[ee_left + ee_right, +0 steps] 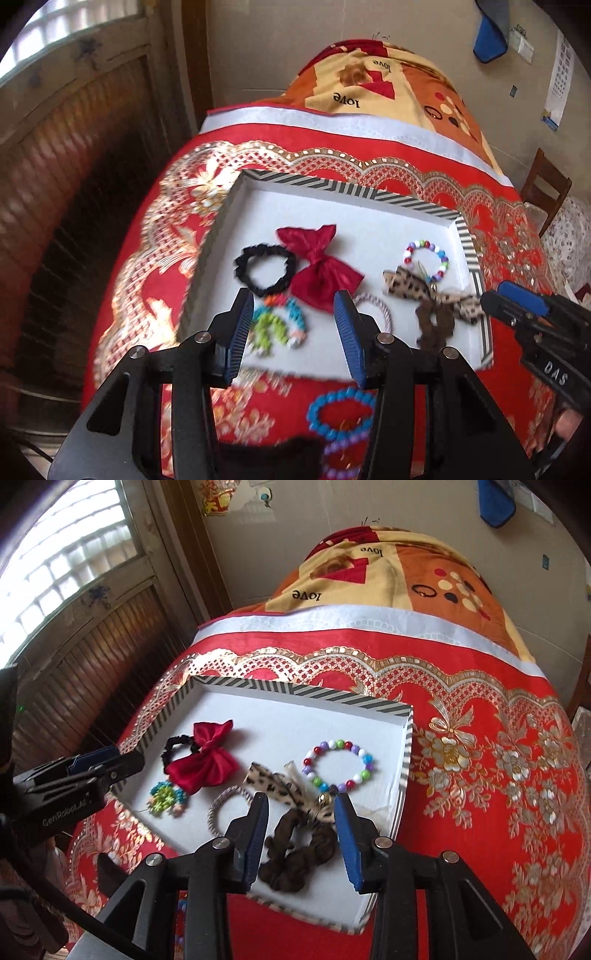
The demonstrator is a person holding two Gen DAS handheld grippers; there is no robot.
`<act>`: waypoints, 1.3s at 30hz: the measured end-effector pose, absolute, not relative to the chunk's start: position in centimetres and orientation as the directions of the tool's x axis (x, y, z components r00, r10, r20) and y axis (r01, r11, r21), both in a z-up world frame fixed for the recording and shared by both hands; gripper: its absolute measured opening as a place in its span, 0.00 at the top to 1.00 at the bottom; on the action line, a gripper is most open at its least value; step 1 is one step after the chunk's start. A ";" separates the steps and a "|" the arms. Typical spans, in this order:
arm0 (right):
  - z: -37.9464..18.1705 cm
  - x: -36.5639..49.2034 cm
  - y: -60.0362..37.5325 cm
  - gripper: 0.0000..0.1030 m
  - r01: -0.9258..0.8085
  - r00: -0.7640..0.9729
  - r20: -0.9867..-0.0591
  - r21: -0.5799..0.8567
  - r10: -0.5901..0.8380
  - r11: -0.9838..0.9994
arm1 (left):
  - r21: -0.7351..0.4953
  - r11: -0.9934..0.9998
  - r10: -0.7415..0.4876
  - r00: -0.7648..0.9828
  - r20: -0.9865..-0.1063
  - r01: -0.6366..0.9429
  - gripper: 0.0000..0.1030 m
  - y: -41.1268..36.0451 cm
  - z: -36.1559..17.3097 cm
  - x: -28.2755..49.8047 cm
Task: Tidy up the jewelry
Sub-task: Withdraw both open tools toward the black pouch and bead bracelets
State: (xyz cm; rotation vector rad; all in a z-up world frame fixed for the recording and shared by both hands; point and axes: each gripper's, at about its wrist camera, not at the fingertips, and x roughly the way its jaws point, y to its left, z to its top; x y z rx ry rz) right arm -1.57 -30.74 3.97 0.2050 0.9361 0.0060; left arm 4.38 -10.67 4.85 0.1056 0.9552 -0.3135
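Observation:
A white tray with a striped rim (317, 181) (295, 691) lies on the red cloth. In it are a black scrunchie (264, 269), a red bow (317, 269) (210, 762), a multicoloured bead bracelet (426, 256) (338, 760), a leopard bow (284, 786), a brown scrunchie (295, 853), a silver band (225, 805) and a green-blue bead piece (277, 325) (166, 797). My left gripper (293, 332) is open and empty above the tray's near edge. My right gripper (301, 834) is open over the brown scrunchie. A blue bead bracelet (340, 413) and a purple one (341, 454) lie outside the tray.
The red and gold cloth (480, 775) covers a table, with a patterned blanket (388, 572) behind. A wooden panelled wall (74, 147) is on the left. A wooden chair (546, 188) stands at the right.

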 end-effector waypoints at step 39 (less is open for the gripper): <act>-0.4 -10.0 -21.9 0.65 -0.092 0.512 -0.834 0.184 0.205 0.979 | -0.295 0.937 -0.346 0.366 -0.864 0.188 0.47 2.6 0.8 -5.8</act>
